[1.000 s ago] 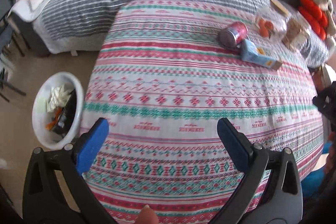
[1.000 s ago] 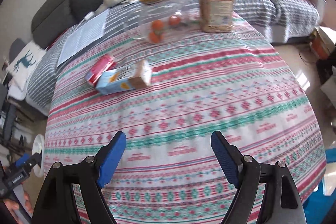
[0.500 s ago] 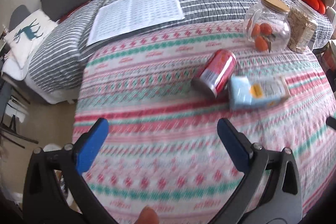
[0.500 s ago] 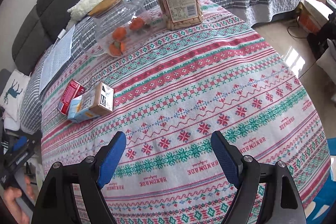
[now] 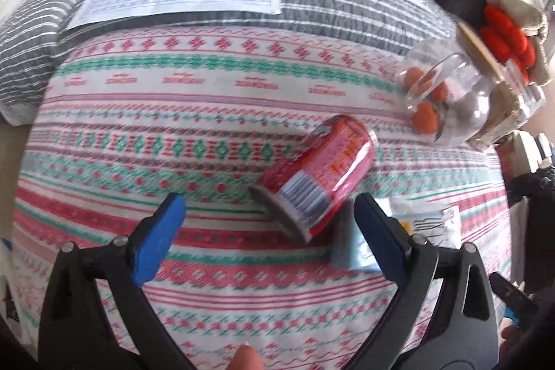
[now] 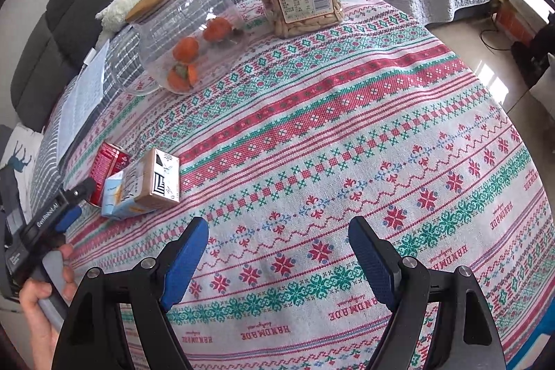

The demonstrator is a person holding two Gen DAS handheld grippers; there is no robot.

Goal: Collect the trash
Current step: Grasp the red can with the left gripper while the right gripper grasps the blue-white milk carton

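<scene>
One red can lies tipped beside a pale-blue carton.

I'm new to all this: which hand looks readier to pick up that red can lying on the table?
Left. The left gripper is open right at the red can; the right gripper has only tablecloth ahead.

Left wrist view: taken from just behind the jaws, angled steeply down onto the counter, with the red can seen close between the fingers and the sofa at the top edge. Right wrist view: likewise angled down, from farther along the counter, facing the sofa. Shared by both views: the can, the carton, the glass jar.
</scene>
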